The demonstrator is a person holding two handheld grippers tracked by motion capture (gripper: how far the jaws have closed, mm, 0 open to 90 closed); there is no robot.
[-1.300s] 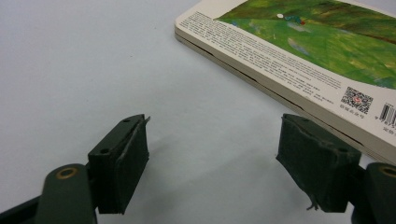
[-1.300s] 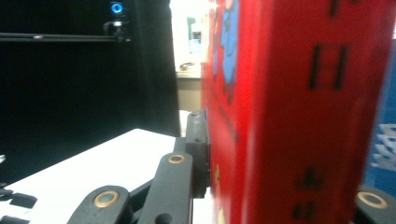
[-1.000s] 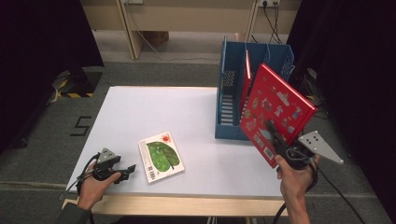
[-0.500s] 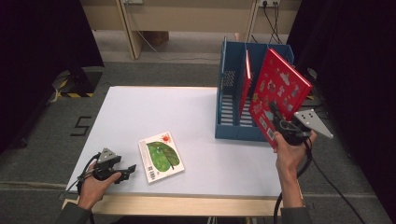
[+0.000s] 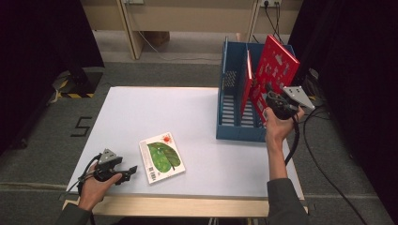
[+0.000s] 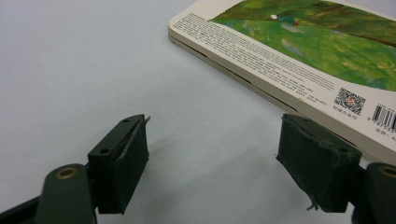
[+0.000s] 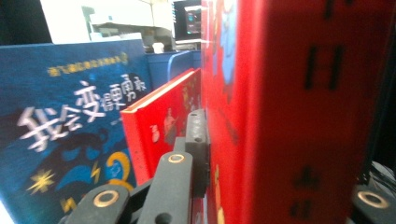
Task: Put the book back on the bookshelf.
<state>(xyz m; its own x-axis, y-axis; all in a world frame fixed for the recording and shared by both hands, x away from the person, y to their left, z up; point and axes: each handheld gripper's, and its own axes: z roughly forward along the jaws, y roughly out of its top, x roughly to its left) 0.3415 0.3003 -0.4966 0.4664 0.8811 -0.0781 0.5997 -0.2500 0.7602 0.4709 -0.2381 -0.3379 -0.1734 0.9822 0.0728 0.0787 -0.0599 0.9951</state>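
My right gripper is shut on a large red picture book, holding it tilted over the right side of the blue file rack. In the right gripper view the red book's spine sits between the jaws, and the left pad presses on its cover. A thinner red book stands in the rack. A green-covered book lies flat near the table's front. My left gripper rests on the table just left of the green book, open, with the book's corner beyond its pads.
A blue book with white Chinese characters and the thinner red book stand just left of the held book. The white table is bare around the green book. Cables lie on the floor at the right.
The right hand has carried the red book away from the table's front right and up over the rack. The left hand and the green book have stayed put.
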